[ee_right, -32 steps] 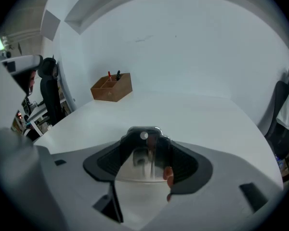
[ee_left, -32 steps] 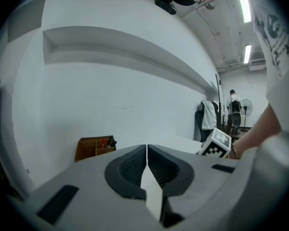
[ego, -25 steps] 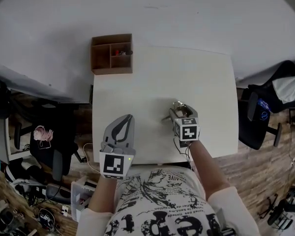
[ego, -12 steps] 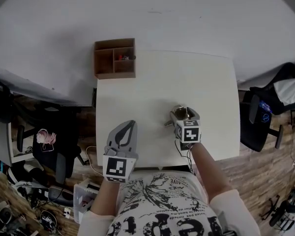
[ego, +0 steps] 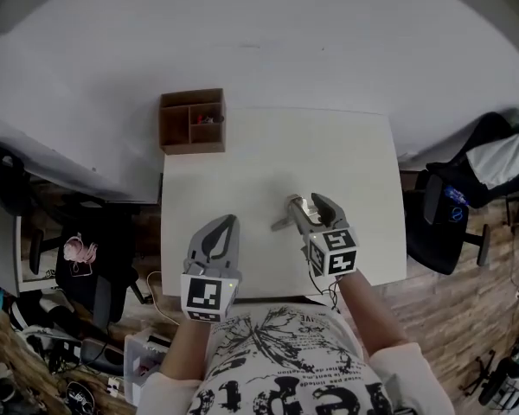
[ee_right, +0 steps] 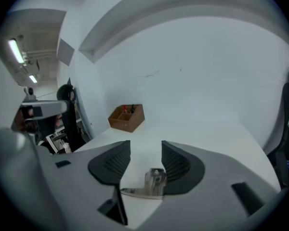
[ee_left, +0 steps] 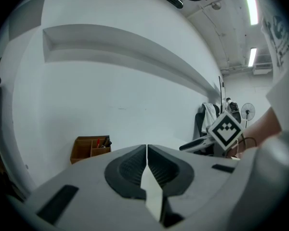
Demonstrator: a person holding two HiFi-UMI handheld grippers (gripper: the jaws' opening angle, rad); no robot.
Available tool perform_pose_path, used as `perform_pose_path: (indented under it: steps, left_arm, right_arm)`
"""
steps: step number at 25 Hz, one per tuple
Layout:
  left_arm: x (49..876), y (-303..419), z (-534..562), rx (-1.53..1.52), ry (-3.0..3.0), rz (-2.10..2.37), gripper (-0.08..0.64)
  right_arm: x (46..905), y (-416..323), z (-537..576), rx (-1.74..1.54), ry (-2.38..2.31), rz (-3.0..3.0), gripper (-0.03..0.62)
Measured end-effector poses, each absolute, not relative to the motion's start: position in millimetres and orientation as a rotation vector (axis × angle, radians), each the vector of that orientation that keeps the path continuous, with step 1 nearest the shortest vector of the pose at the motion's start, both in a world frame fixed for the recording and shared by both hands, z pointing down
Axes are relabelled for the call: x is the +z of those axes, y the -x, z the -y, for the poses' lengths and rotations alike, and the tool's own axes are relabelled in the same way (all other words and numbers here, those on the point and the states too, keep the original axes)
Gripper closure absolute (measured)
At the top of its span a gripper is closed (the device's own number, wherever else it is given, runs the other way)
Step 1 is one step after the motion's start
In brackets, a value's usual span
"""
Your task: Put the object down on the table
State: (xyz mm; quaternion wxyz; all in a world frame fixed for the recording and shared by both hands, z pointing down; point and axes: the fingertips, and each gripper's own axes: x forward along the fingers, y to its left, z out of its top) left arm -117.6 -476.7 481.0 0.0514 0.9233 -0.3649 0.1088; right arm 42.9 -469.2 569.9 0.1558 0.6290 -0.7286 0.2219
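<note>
Right tongs (ee_right: 144, 150): released, pads spread wide, nothing pinched. The metal object (ee_right: 153, 182) sits low in the gap, deep toward the throat and not out at the tips. Its blocky upright part is just beside my right-hand pad. I cannot tell whether it touches the pad or stands a hair off it. A thin flat tail runs from it leftward toward the base of the other pad.

Head view: the metal object (ego: 285, 218) looks to be lying on the counter (ego: 346, 162), in the near half and a little right of centre. The right tongs (ego: 310, 207) straddle it, and the tail pokes out past the left side of them.

My reading: with the pads apart and the piece resting on the white top, the put-down looks done or all but done. The wide spread should let me draw back without snagging it. The risk is the closeness to the right pad, since a crooked withdrawal could drag or tip the piece.

Left tongs (ee_left: 147, 150): clenched, pads meeting along the centre line, holding nothing. In the head view the left tongs (ego: 227, 221) hover over the near left part of the counter, well apart from the object. I judge they are parked out of the way because one side is enough for this job.

Wooden organiser (ego: 190, 121) stands at the far left corner, well clear of both.
</note>
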Motion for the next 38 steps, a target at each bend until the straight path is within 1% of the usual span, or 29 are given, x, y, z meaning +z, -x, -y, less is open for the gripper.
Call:
perform_pose_path:
  steps: [2,3,4,11,17,23,38]
  left_arm:
    - [468,110,475,0.310,-2.829,1.125,0.548]
    - [461,107,474,0.300,-2.842,1.135,0.548]
    - [455,104,474,0.291,-2.855,1.144,0.548]
    - [421,90,466,0.242,-2.894,1.205,0.548]
    - [397,83,455,0.195,-2.947,1.235,0.548]
    - [381,78,450,0.137,-2.921,1.195,0.548]
    - [380,73,437,0.140,-2.922,1.202,0.548]
  right_arm:
    - [536,-46,466,0.516,-1.829,2.157,0.457]
    - [519,-50,463,0.444,-1.856,2.176,0.522]
    - [503,-55,461,0.377,-1.889,2.189,0.546]
    - [426,-83,439,0.120,-2.030,2.256,0.598]
    - [395,-86,419,-0.034,-2.004,2.316,0.600]
    - [373,-87,411,-0.064,-2.026,2.378,0.600]
    - [388,-83,403,-0.067,-1.969,2.347,0.601]
